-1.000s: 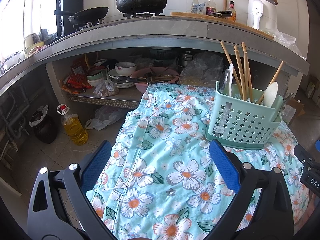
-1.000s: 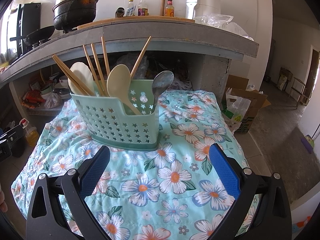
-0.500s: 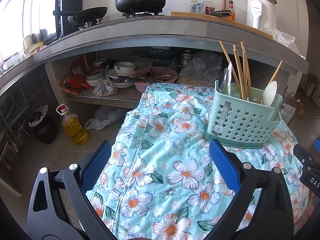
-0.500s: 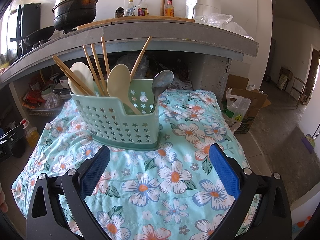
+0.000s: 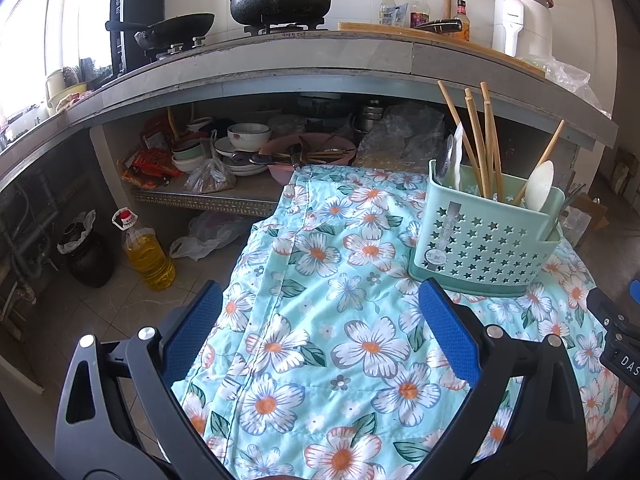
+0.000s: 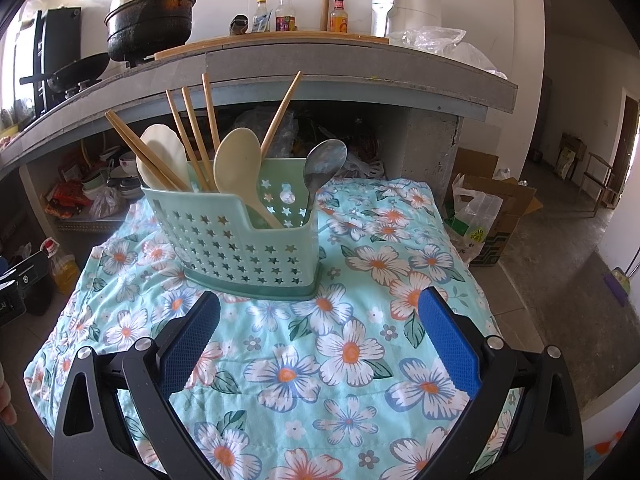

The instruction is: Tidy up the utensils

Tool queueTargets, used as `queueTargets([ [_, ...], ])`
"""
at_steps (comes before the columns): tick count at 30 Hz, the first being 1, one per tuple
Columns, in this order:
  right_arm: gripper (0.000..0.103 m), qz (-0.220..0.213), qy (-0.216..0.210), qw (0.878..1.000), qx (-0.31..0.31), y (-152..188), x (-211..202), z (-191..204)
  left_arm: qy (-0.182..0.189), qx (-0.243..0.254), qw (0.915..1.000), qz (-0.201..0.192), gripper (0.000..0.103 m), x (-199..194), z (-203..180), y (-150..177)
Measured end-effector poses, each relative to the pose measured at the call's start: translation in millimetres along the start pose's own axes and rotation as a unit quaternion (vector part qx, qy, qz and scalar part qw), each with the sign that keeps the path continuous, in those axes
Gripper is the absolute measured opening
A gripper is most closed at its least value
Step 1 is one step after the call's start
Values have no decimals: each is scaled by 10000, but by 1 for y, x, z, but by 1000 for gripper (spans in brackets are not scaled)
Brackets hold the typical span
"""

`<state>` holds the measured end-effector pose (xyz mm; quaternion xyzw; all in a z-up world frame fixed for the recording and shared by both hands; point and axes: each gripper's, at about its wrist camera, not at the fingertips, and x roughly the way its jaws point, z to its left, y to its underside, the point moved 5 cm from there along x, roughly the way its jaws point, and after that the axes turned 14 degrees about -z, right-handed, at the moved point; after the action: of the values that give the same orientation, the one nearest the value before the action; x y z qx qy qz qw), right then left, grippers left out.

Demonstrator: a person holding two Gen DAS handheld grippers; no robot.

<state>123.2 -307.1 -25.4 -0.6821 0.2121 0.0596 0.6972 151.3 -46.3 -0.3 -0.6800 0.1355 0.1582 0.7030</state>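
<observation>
Chopsticks [image 6: 194,136], two pale spoons [image 6: 236,164] and a metal spoon [image 6: 322,164] stand in the green star-cut caddy [image 6: 244,236] on the floral cloth [image 6: 352,352]. Left gripper [image 5: 320,320] and right gripper [image 6: 320,320] both hover over the cloth near the caddy, fingers spread wide and holding nothing.

A green star-punched utensil holder [image 6: 248,236] is seen standing upright on the floral cloth [image 6: 360,344] covering the desk. Wooden chopsticks [image 6: 192,136], two pale spoons [image 6: 236,164] and a metal spoon [image 6: 322,164] are held in it. The right gripper [image 6: 318,342] is spread wide, empty, just before the holder.
</observation>
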Motion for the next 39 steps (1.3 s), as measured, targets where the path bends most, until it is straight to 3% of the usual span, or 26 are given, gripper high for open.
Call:
queueTargets([
  [39,97,14,-27,10000,25,1,0,2,23,-14,10000,47,95,1,-3,4],
])
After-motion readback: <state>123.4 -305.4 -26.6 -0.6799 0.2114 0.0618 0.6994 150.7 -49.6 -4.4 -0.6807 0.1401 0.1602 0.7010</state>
